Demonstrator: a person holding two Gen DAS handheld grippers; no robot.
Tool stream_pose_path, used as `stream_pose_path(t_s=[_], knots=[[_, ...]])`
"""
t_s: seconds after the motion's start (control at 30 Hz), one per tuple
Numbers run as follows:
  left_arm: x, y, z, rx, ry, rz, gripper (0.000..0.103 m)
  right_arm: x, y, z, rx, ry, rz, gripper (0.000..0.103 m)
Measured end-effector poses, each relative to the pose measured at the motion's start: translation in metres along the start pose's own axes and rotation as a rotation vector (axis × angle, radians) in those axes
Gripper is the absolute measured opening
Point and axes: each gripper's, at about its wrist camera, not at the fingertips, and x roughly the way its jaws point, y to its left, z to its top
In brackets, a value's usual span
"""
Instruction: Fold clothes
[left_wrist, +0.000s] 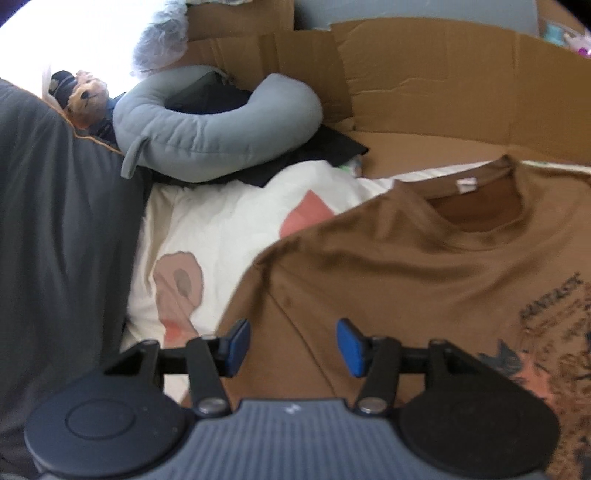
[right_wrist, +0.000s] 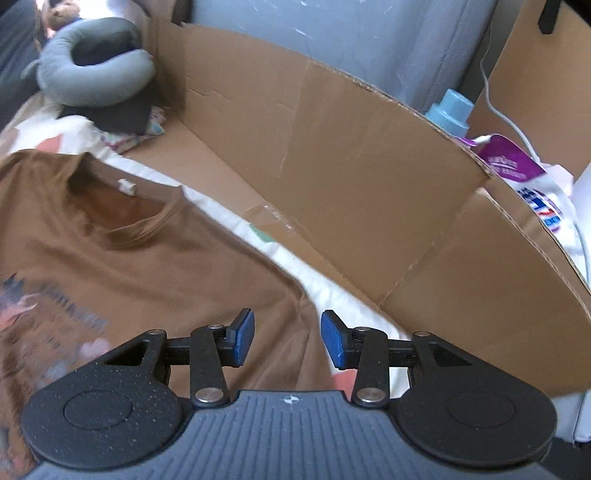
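T-shirt (left_wrist: 424, 258) flat on sheet (left_wrist: 229, 221) | left gripper (left_wrist: 293, 347) open | right gripper (right_wrist: 288, 339) open

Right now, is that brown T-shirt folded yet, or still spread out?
Still spread out: the brown T-shirt lies flat, print up, neckline and both shoulders showing, nothing turned over.

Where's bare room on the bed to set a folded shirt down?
Free: the cream sheet between the brown T-shirt and the dark grey quilt; a thin strip of sheet between the shirt and the cardboard wall. Crowded: the far corner, with the grey neck pillow, black cloth and teddy bear. Left gripper and right gripper are open over the shirt.
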Motion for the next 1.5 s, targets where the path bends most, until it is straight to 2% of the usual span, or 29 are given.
stream_pose_path(t_s=[0.17, 0.43, 0.53, 0.63, 1.0, 1.1, 1.5], knots=[[-0.024, -0.009, -0.014, -0.029, -0.019, -0.025, 0.058, -0.036, -0.004, -0.031, 0.055, -0.03, 0.031, 0.047], [-0.054, -0.02, -0.05, -0.112, -0.032, -0.03, 0.058, -0.063, 0.002, -0.082, 0.125, -0.044, 0.045, 0.047], [-0.055, -0.03, -0.065, -0.133, 0.008, -0.051, 0.058, -0.071, 0.004, -0.1, 0.167, -0.043, 0.063, 0.047], [-0.056, -0.036, -0.081, -0.181, 0.083, -0.076, 0.058, -0.077, 0.007, -0.117, 0.207, -0.022, 0.076, 0.047], [-0.072, -0.07, -0.124, -0.32, 0.217, -0.109, 0.061, -0.098, 0.019, -0.182, 0.369, 0.066, 0.134, 0.047], [-0.07, -0.077, -0.135, -0.343, 0.246, -0.14, 0.061, -0.101, 0.024, -0.195, 0.376, 0.091, 0.135, 0.047], [-0.064, -0.106, -0.172, -0.45, 0.342, -0.287, 0.064, -0.112, 0.036, -0.234, 0.469, 0.173, 0.23, 0.048]])
